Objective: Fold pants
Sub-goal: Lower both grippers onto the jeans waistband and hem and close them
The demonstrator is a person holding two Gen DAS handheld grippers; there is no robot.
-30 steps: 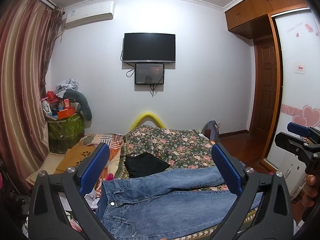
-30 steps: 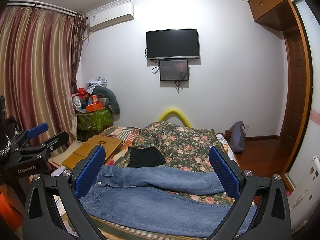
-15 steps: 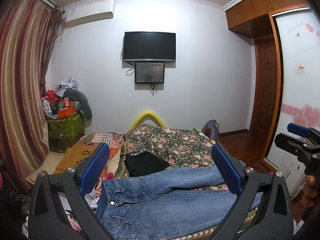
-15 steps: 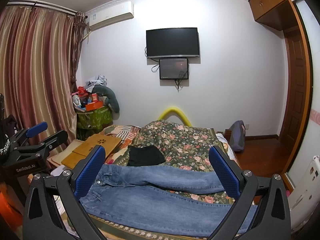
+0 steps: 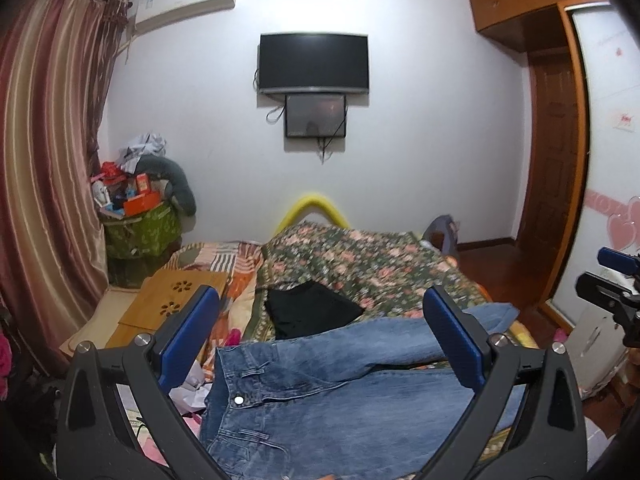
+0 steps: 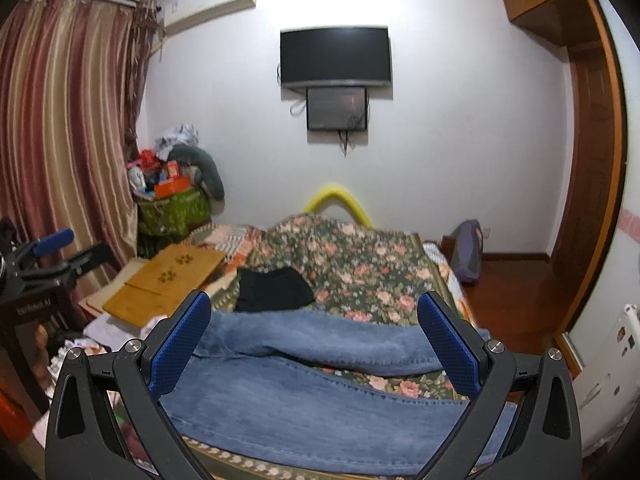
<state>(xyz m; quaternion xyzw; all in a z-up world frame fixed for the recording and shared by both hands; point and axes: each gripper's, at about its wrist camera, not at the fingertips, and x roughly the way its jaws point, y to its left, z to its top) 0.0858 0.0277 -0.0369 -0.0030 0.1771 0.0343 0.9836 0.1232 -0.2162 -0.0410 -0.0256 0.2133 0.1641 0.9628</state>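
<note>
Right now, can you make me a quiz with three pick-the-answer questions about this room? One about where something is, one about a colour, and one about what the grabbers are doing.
1. Where is the black cloth?
A. on the flowery blanket, just past the jeans
B. hanging on the curtain
C. on the wooden floor

2. What colour are the pads on the grabber fingers?
A. red
B. blue
C. yellow

3. What are the left grabber and the right grabber doing?
A. both pinching the jeans
B. one holds the black cloth
C. both wide open, holding nothing

Answers:
1. A, it lies on the blanket beyond the waistband and upper leg.
2. B, both views show blue pads on black arms.
3. C, each pair of fingers stands far apart, with the jeans spread flat below.
</note>
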